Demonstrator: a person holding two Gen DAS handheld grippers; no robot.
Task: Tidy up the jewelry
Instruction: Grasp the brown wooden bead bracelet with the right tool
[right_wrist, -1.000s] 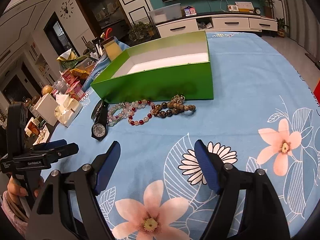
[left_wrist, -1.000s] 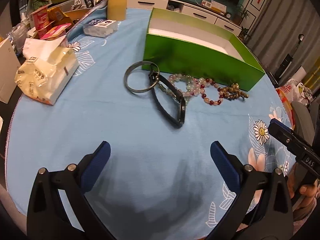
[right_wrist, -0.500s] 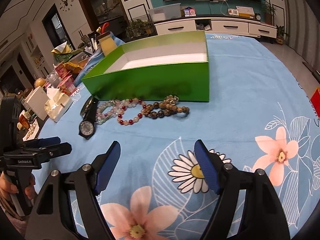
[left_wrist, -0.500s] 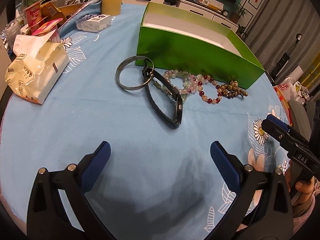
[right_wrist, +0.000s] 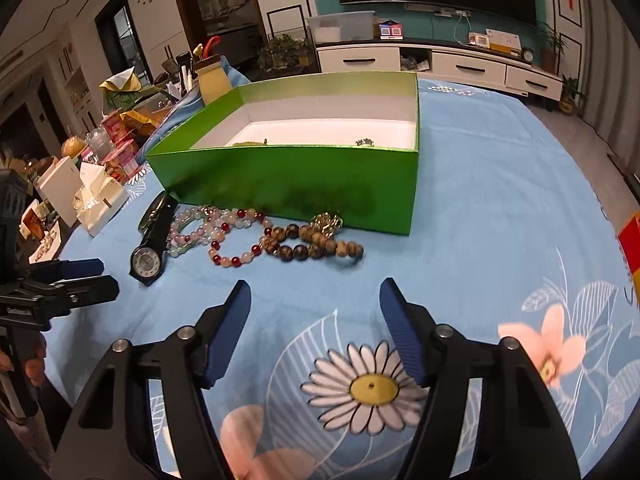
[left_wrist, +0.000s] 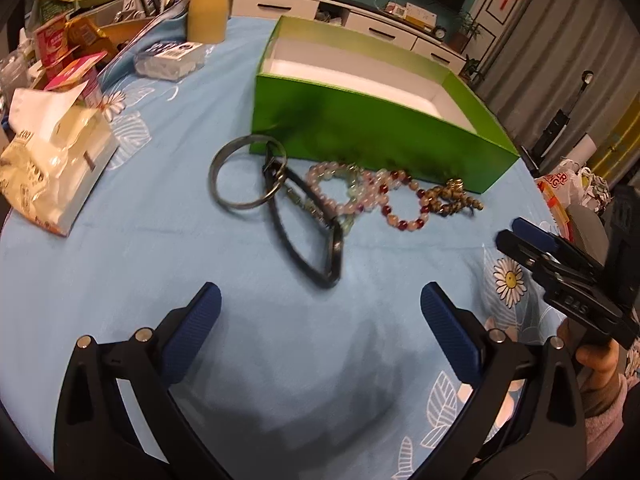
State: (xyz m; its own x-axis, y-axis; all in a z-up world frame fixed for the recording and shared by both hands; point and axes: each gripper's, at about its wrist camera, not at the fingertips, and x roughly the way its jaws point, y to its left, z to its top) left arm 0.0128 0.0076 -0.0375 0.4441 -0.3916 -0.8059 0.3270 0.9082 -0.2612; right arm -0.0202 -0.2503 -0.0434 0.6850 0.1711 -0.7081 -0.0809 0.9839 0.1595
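A green box (left_wrist: pixel 372 140) with a white inside stands open on the blue flowered tablecloth; it also shows in the right wrist view (right_wrist: pixel 292 184), with small items on its floor. In front of it lie a metal bangle (left_wrist: pixel 244 172), a black watch (left_wrist: pixel 308 232) (right_wrist: pixel 149 258), a pink bead bracelet (left_wrist: pixel 340 192) (right_wrist: pixel 192 228), a red and white bead bracelet (left_wrist: pixel 400 208) (right_wrist: pixel 236 240) and a brown bead bracelet (left_wrist: pixel 452 200) (right_wrist: pixel 316 244). My left gripper (left_wrist: pixel 320 312) is open and empty, short of the watch. My right gripper (right_wrist: pixel 316 320) is open and empty, short of the brown beads.
A tissue pack (left_wrist: pixel 52 160) lies at the left. Snack packets (left_wrist: pixel 68 44), a yellow jar (left_wrist: pixel 208 16) and a small plastic box (left_wrist: pixel 168 60) crowd the far left edge. A red packet (right_wrist: pixel 630 240) sits at the right edge.
Both grippers have moved forward toward the jewelry and the box, which now look larger. Both stay open.
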